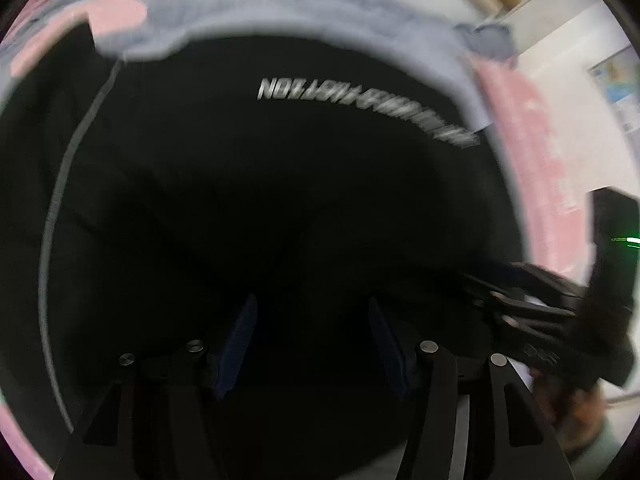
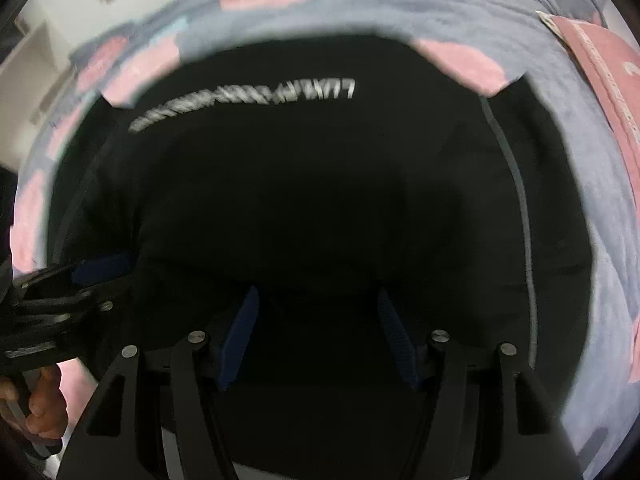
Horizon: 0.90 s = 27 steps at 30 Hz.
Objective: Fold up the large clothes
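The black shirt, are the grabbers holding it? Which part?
No. The left gripper and the right gripper are both open above the black shirt, which lies flat on the blanket. Nothing is pinched.

garment: 1 | blanket: 1 | grippers: 2 — left gripper, right gripper

A home, most likely a bedroom: ahead of the left claw a grey bedspread with pink patches covers what looks like a bed, with white walls and a small poster off to its right
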Available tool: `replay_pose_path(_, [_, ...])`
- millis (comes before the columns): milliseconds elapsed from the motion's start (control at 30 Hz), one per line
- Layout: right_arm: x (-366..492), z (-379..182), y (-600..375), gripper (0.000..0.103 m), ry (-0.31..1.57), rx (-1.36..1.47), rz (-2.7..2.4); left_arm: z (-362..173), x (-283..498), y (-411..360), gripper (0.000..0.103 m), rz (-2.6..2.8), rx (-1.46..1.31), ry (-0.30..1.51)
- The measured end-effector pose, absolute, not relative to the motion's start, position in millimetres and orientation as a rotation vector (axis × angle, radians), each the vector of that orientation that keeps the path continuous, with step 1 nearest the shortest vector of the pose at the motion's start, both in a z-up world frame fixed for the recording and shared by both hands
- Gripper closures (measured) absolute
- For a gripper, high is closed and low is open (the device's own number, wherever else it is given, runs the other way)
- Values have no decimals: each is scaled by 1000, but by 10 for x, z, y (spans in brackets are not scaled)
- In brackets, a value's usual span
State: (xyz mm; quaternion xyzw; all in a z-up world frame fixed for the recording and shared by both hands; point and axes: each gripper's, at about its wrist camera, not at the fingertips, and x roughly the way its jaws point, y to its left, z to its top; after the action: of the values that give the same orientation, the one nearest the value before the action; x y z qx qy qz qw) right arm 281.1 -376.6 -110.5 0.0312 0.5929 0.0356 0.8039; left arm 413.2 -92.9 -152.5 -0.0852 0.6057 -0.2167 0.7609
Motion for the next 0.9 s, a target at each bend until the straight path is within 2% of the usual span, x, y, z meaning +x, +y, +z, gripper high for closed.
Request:
replay_pose_path(200, [2851, -983, -3834, 37, 1290, 94, 95, -1472, 4240, -959, 44, -434, -189, 1347])
replay_pose_path(367, [3085, -509, -3969, 37, 1116, 98, 59, -1030, 4325, -834, 43, -496, -279, 1247])
replay_pose_path(467, [3406, -818, -4033, 37, 1194, 110, 21, -1045, 4553, -835, 43, -470, -299, 1231])
replay_pose_path(567, [3556, -1199, -4044, 37, 1250, 125, 26, -1444, 4788, -869, 44, -420, -294, 1336])
replay_pose_path(633, [3566, -1218, -4022, 36, 1253, 104, 22, -1581, 4858, -889, 44, -404, -289, 1358])
replay_pose_path(900, [2884, -572, -4096, 36, 1159, 140, 133, -1135, 4435, -662, 44, -560, -224, 1304])
